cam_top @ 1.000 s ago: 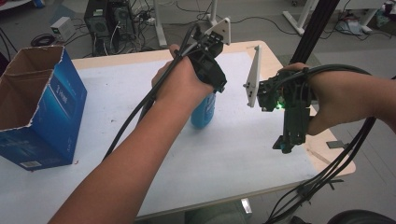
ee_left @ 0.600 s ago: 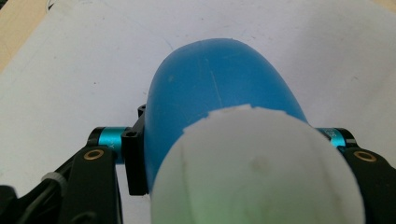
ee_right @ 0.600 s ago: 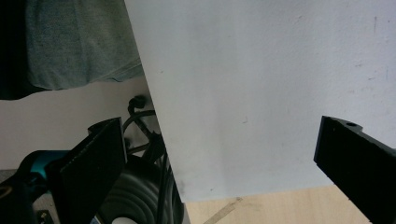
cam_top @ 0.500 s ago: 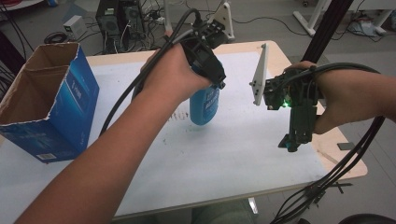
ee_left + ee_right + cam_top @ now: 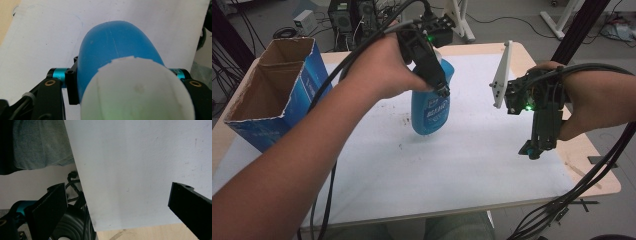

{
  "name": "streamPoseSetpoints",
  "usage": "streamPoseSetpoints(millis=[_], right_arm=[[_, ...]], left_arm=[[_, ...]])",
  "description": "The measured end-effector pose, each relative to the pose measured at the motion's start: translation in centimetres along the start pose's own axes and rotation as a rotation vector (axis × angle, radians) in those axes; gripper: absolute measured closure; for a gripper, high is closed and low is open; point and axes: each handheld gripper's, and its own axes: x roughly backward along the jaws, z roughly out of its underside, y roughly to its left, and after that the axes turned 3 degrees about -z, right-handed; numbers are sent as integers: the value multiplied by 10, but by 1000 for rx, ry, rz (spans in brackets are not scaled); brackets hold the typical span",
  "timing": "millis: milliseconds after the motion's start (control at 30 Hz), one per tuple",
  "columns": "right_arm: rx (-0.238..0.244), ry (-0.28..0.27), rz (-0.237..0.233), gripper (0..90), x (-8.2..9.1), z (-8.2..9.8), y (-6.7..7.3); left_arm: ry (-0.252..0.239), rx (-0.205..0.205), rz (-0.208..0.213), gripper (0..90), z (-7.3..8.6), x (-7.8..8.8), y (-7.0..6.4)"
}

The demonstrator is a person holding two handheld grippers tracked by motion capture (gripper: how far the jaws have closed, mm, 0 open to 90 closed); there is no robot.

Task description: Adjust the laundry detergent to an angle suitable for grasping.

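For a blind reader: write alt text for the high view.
The left gripper holds a blue bottle lifted above the white-covered table. An open blue cardboard box stands at the left, and the right gripper hovers open at the right, pointing down.

White printing on the front label of the blue bottle (image 5: pixel 430 112), in characters too small and blurred to read. Faint white marking on the side of the blue cardboard box (image 5: pixel 297 95), likewise not legible. Tiny lettering on the teal sleeve beside the bottle in the left gripper view, too small to make out. No other text, number or sign legible anywhere on the counter (image 5: pixel 472 165).
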Motion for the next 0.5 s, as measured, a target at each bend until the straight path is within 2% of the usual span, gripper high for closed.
streamPoseSetpoints(millis=[233,300,333,400,500], right_arm=[[5,5,-5,14,-2,-6,-1],[1,9,-5,14,-1,-7,-1],[6,6,-1,14,-2,-8,-2],[12,9,-7,14,-2,-11,-2],[15,12,-14,14,-3,-15,-4]], left_arm=[[3,-149,62,373,20,9,3],[4,-152,70,373,22,10,2],[3,-177,90,373,27,12,4],[-3,-186,107,374,32,14,5],[-22,-247,122,373,41,16,4]])
